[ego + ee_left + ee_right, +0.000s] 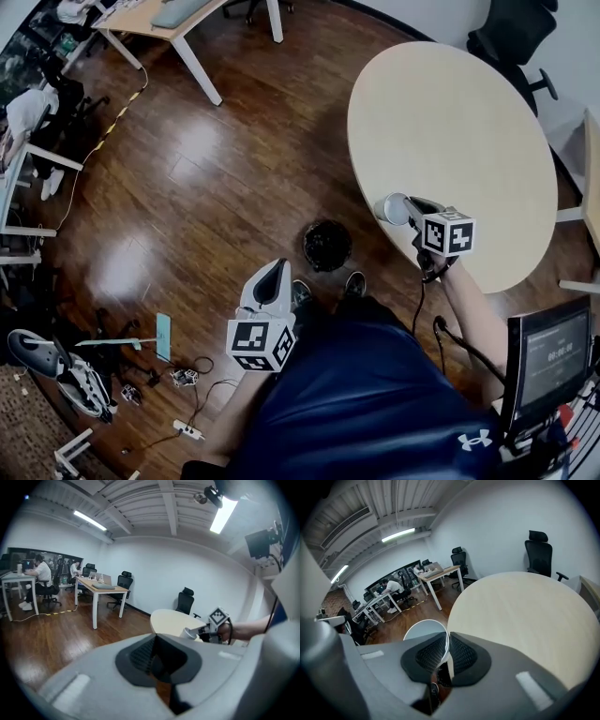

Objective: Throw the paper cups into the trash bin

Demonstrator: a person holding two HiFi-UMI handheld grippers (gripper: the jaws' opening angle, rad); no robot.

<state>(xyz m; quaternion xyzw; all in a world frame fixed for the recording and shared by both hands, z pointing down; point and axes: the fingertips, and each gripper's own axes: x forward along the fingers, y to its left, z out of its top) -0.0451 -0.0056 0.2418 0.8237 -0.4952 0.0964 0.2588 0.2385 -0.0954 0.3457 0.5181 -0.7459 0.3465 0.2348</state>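
Head view: the right gripper (414, 212), at the right of the frame, pinches a paper cup (393, 208). The cup is held clear of the round table (450, 122), over the table's lower left edge. The trash bin (327, 246) stands on the wooden floor (206, 187) near the centre, lower left of the cup and well apart from it. The left gripper (272, 274) sits at lower centre, carrying nothing.

Left gripper view: its dark pads are pressed together with nothing between them. At middle right the cup (189, 633) shows tipped on its side in the other tool, in front of the table (171, 619).

Right gripper view: the pads are pinched on the cup's thin wall, one inside the rim and one outside. The cup's open mouth (423, 631) shows just above the pads, left of centre.

The cup looks very light and thin. It will probably crumple under a hard squeeze, so a gentle hold at the rim, as here, suits it. Being so light, it may drift when released, so letting go directly above the bin looks wise.
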